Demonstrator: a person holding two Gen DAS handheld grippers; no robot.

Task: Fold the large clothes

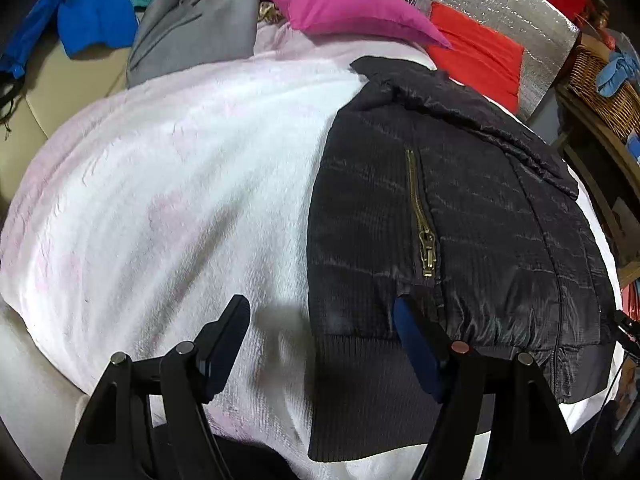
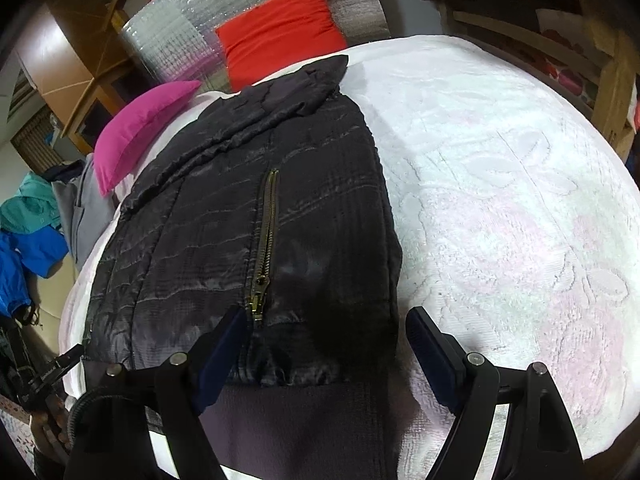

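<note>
At the near edge of the bed (image 2: 500, 200), the left tongs (image 1: 320, 356) and right tongs (image 2: 326, 356) stand apart, gripping nothing, over the ribbed hem of the black jacket (image 1: 460, 208). The jacket lies flat, folded narrow, its sleeves hidden. Its hem is cut off behind the fingers. Pillows (image 1: 340, 4) line the far edge.

My left gripper (image 1: 320, 344): angled downward, jaws spread wide, nothing between the pads. My right gripper (image 2: 326, 350): angled downward, jaws spread wide, nothing clamped between the pads.
</note>
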